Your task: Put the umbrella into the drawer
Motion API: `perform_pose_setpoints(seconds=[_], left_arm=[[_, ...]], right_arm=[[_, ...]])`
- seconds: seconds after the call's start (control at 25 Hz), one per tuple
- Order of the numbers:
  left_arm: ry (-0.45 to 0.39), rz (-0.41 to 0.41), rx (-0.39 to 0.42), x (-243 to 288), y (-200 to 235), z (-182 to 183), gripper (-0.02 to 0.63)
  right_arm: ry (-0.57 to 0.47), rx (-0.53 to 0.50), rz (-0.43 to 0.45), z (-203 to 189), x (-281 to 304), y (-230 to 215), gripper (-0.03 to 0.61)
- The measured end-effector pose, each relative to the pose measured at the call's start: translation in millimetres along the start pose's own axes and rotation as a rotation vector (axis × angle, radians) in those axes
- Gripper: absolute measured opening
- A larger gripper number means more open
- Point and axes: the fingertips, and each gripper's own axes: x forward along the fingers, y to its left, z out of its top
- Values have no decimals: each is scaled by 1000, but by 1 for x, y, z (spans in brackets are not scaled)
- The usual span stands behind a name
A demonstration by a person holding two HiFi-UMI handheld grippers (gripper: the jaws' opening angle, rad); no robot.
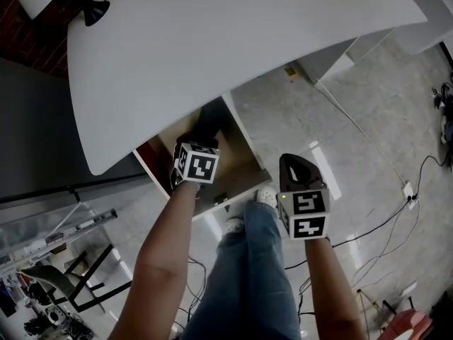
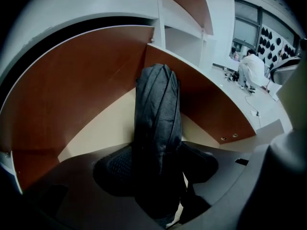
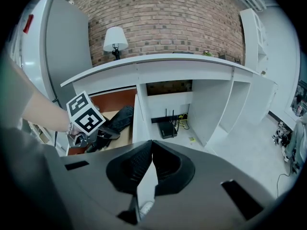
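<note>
The drawer (image 2: pixel 81 80) stands pulled out from under the white desk (image 1: pixel 212 48), with reddish-brown walls and a pale beige floor. Inside its outline is the umbrella (image 2: pixel 158 109), folded, dark and wrapped tight. Its far end points toward the drawer's back corner. Whether that end touches the drawer floor cannot be told.

The left gripper (image 2: pixel 156 166) is clamped on the umbrella's near end, with a pad pressed against each side, and it tilts steeply down over the drawer. The right gripper (image 3: pixel 149 159) hangs beside the drawer's front, out over the floor. Its jaws are closed tip to tip with nothing between them.

A lamp (image 3: pixel 115 38) with a white shade stands on the desk top, in front of the brick wall (image 3: pixel 168 13). In the open bay under the desk, right of the drawer, a small black box (image 3: pixel 168 127) sits on the floor among cables. White shelves (image 3: pixel 254 32) rise at the desk's far end.

The floor (image 1: pixel 368 119) is light and glossy, and thin cables (image 1: pixel 382 225) trail across it. The person's jeans (image 1: pixel 248 275) and white shoes (image 1: pixel 267 195) show just in front of the drawer. Far off in the left gripper view, another person (image 2: pixel 254 71) in a white top bends over.
</note>
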Motion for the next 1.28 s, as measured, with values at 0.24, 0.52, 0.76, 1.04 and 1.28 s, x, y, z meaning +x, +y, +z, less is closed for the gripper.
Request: perform_pose_setpoints(seconds=[0.24, 0.52, 0.76, 1.04, 1.28], left_arm=[[0, 60, 13, -3, 2, 2, 276], [12, 52, -21, -26, -1, -7, 461], [11, 42, -31, -67, 0, -4, 500], [8, 20, -52, -118, -4, -3, 503], [-7, 11, -68, -162, -8, -1, 503]], right_arm=[[-5, -7, -6, -3, -1, 3, 0], [-17, -28, -13, 12, -19, 13, 0], [-17, -53, -25, 36, -56, 24, 0], [-29, -72, -53, 61, -101, 32, 0], [-36, -81, -55, 80, -135, 44, 0]])
